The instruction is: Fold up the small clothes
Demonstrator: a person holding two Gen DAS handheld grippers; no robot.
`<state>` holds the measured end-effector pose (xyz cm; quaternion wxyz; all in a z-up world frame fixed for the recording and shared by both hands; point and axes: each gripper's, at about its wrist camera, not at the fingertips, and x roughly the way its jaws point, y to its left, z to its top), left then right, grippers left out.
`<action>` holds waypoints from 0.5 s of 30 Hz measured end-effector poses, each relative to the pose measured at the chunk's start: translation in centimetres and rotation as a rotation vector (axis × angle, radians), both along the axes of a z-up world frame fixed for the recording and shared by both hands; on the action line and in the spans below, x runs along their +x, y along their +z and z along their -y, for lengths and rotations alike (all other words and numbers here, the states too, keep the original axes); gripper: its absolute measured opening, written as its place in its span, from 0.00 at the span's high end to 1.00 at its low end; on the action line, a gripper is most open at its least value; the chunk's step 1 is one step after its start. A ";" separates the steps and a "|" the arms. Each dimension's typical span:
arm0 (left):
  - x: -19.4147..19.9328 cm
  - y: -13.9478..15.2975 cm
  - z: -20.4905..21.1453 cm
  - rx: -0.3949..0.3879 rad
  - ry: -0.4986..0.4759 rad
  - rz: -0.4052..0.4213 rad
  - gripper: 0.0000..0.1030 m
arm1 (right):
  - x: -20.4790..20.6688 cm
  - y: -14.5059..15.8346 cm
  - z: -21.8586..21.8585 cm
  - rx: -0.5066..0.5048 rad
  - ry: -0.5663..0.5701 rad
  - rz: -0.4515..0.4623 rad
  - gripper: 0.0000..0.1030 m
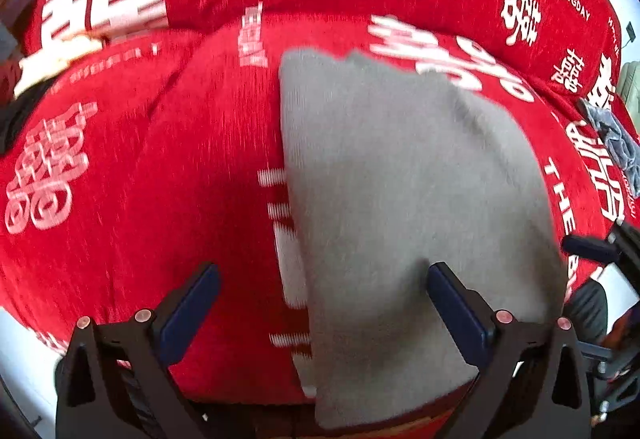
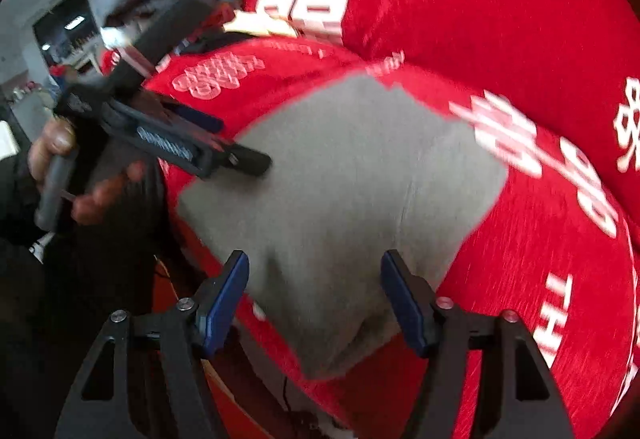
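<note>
Both views were blurred by motion, and the near edge of the grey folded garment (image 1: 400, 199) was cut off at 6 o'clock of the left wrist view. It lay flat on the red cover with white characters (image 1: 160, 159).

The left gripper (image 1: 324, 279) stood wide open, holding nothing; its right pad was over the garment's edge, contact unclear.

The right gripper (image 2: 314, 267) was open too, both pads above the garment's near part, nothing pinched. A hand (image 2: 52, 151) appeared at 9 o'clock.
</note>
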<state>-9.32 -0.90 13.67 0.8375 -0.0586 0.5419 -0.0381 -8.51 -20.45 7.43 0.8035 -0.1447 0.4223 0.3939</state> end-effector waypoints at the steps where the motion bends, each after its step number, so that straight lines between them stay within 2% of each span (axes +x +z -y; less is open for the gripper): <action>1: 0.7 0.2 0.2 0.026 0.003 0.003 0.00 | 0.4 0.0 -0.4 -0.018 -0.002 0.012 0.25; 7: 3.7 -0.4 0.9 0.083 -0.004 -0.005 0.00 | 5.3 -3.0 -2.4 -0.115 0.007 -0.028 0.25; 15: 5.7 -1.2 1.5 0.083 -0.022 -0.018 0.00 | 8.2 -3.8 -2.3 -0.077 0.008 -0.032 0.23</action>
